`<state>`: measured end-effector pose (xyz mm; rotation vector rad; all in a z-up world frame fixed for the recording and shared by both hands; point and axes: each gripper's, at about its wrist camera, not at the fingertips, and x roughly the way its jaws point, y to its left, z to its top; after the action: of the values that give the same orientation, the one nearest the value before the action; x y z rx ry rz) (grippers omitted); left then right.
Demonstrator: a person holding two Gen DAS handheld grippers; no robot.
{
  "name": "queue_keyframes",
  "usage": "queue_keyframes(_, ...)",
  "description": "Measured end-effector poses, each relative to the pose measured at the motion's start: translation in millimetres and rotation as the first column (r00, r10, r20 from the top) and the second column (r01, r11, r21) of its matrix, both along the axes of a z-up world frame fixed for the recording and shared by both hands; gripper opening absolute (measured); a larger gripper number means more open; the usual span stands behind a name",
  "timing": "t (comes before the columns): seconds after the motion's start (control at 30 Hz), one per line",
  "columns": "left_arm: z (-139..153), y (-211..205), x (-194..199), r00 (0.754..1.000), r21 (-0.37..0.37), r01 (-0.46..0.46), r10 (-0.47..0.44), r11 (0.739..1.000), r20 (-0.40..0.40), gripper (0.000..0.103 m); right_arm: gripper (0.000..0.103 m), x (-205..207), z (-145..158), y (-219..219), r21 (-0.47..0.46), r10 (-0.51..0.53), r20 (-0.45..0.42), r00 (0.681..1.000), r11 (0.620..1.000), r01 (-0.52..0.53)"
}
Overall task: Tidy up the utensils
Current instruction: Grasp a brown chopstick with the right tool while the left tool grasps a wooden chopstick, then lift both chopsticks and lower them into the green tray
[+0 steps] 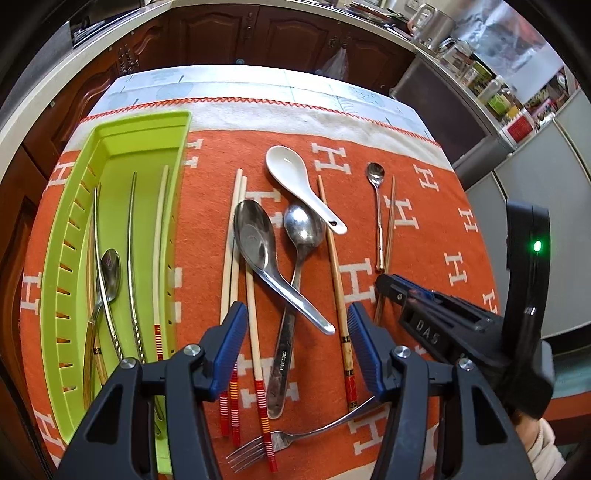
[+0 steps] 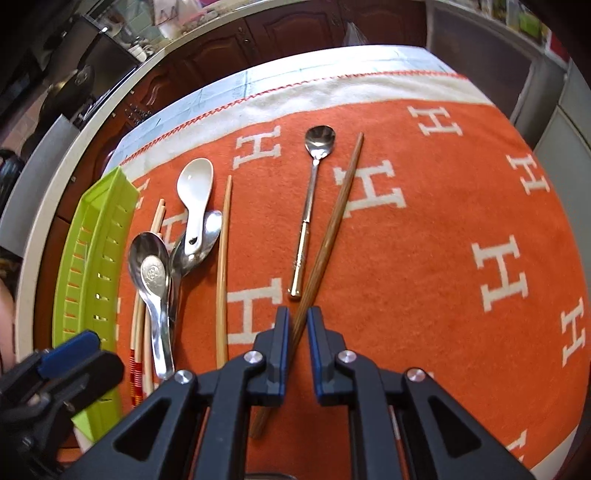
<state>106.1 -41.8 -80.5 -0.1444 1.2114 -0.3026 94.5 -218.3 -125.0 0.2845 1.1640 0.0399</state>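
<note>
My right gripper (image 2: 298, 325) straddles a dark wooden chopstick (image 2: 332, 229) lying on the orange cloth. Its pads stand close on either side, with a thin gap showing, so it is open. A small gold-handled spoon (image 2: 312, 192) lies just left of the chopstick. My left gripper (image 1: 297, 328) hangs open over two metal spoons (image 1: 255, 232), with nothing between its pads. Around them lie a white ceramic spoon (image 1: 291, 173), pale chopsticks with red-striped ends (image 1: 232, 258), a bamboo chopstick (image 1: 334, 258) and a fork (image 1: 295, 437). The green tray (image 1: 122, 125) at the left holds a spoon and several long utensils.
The orange cloth with white H letters (image 2: 498, 266) covers the table, and a white strip runs along its far edge (image 1: 258, 110). Dark wooden cabinets (image 1: 295, 33) stand behind it. A counter with pots and jars (image 1: 461, 55) is at the back right.
</note>
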Motion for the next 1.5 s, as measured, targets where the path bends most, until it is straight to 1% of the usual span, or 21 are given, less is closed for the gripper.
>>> queue_keyframes(0.13,1.9,0.8,2.3,1.0,-0.009,-0.011,0.011,1.0,0.006,0.054,0.011,0.0,0.7,5.5,-0.05,0.046,0.024,0.999,0.998,-0.045)
queue_keyframes(0.2,2.5,-1.0,3.0,1.0,-0.011,-0.007,0.007,1.0,0.007,0.054,0.01,-0.6,0.8,3.3,-0.047,0.056,0.024,0.998,0.997,-0.055)
queue_keyframes(0.23,3.0,-2.8,2.9,1.0,-0.011,-0.003,0.003,1.0,0.008,0.054,0.009,-1.5,0.6,0.0,-0.034,0.05,0.021,0.999,0.998,-0.049)
queue_keyframes(0.3,4.0,-8.9,1.8,1.0,-0.007,0.017,-0.017,1.0,0.011,0.05,0.008,-3.4,0.4,-8.5,-0.003,0.029,0.013,1.0,1.0,-0.029)
queue_keyframes(0.33,4.1,-12.5,1.3,0.999,-0.005,0.03,-0.03,1.0,0.011,0.045,0.007,-5.1,0.2,-14.3,0.014,0.013,0.011,1.0,1.0,-0.013)
queue_keyframes(0.37,3.8,-17.0,0.9,0.999,-0.003,0.046,-0.046,0.999,0.007,0.042,0.006,-7.2,-0.4,-20.4,0.035,0.001,0.008,1.0,0.999,-0.001)
queue_keyframes(0.47,0.9,-29.3,1.6,0.997,0.004,0.071,-0.071,0.997,-0.002,0.039,0.006,-15.3,-1.7,-38.4,0.105,-0.035,-0.001,0.999,0.994,0.035)
queue_keyframes(0.57,-3.8,-42.9,5.2,0.996,0.007,0.091,-0.091,0.996,-0.012,0.03,0.006,-23.1,-1.0,-52.6,0.145,-0.065,0.003,0.998,0.987,0.064)
queue_keyframes(0.63,-9.2,-52.7,10.3,0.995,0.008,0.1,-0.1,0.995,-0.026,0.028,0.006,-29.4,0.3,-59.7,0.164,-0.085,0.007,0.996,0.983,0.082)
queue_keyframes(0.77,-21.9,-65.7,19.6,0.994,0.042,0.099,-0.096,0.994,-0.061,0.024,0.006,-37.2,-0.6,-69.3,0.202,-0.1,0.009,0.995,0.975,0.096)
queue_keyframes(0.83,-29.9,-70.9,22.9,0.993,0.061,0.092,-0.087,0.994,-0.085,0.023,0.006,-40.5,-1.5,-71.5,0.212,-0.1,0.008,0.995,0.973,0.096)
queue_keyframes(1.1,-54.0,-83.1,21.7,0.989,0.121,0.093,-0.078,0.988,-0.126,0.023,0.006,-45.8,-1.4,-71.8,0.237,-0.085,0.016,0.996,0.968,0.078)
queue_keyframes(1.33,-55.0,-93.6,16.1,0.992,0.188,0.105,-0.09,0.977,-0.086,0.022,0.006,-49.0,-0.7,-70.5,0.266,-0.077,0.022,0.997,0.962,0.068)
queue_keyframes(1.37,-55.1,-94.8,15.9,0.993,0.189,0.104,-0.09,0.976,-0.081,0.006,0.006,-49.4,-0.3,-70.7,0.272,-0.078,0.023,0.997,0.96,0.069)
queue_keyframes(1.4,-55.6,-95.0,15.8,0.992,0.184,0.105,-0.091,0.977,-0.082,0.005,0.006,-50.0,0.9,-71.0,0.278,-0.079,0.026,0.997,0.958,0.069)
queue_keyframes(1.5,-54.7,-91.2,16.2,0.991,0.104,0.094,-0.084,0.99,-0.101,0.004,0.006,-52.3,4.6,-71.9,0.29,-0.082,0.037,0.996,0.955,0.068)
